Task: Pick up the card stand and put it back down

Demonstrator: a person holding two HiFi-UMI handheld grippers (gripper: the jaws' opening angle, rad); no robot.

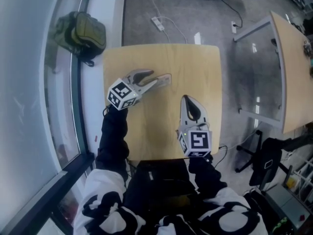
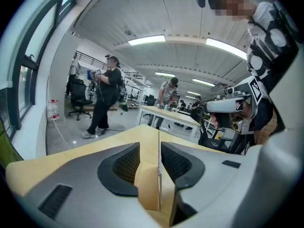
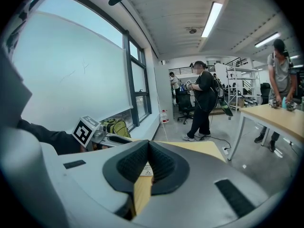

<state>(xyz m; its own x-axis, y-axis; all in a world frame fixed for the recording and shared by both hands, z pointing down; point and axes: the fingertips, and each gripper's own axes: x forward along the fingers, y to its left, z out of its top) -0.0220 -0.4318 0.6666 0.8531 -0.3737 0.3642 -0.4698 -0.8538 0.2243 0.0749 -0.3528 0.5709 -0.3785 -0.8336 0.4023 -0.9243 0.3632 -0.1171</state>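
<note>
The card stand [image 1: 165, 80] is a thin clear sheet standing upright on the wooden table [image 1: 195, 62], left of centre. My left gripper [image 1: 155, 78] reaches it from the left. In the left gripper view the card stand [image 2: 158, 175] shows edge-on between the jaws of the left gripper [image 2: 149, 148]; the jaws stand apart, with a gap at the left pad, so nothing presses on it. My right gripper [image 1: 186, 98] rests nearer the table's front right, shut and empty, tips together [image 3: 148, 145]. The right gripper view also catches the left gripper's marker cube [image 3: 85, 129].
A green backpack [image 1: 80, 31] lies by the window at the left. A power strip [image 1: 158, 23] with cable is on the floor beyond the table. A second table [image 1: 293, 72] and a black chair [image 1: 266, 163] stand at the right. A person [image 3: 204, 99] stands farther off.
</note>
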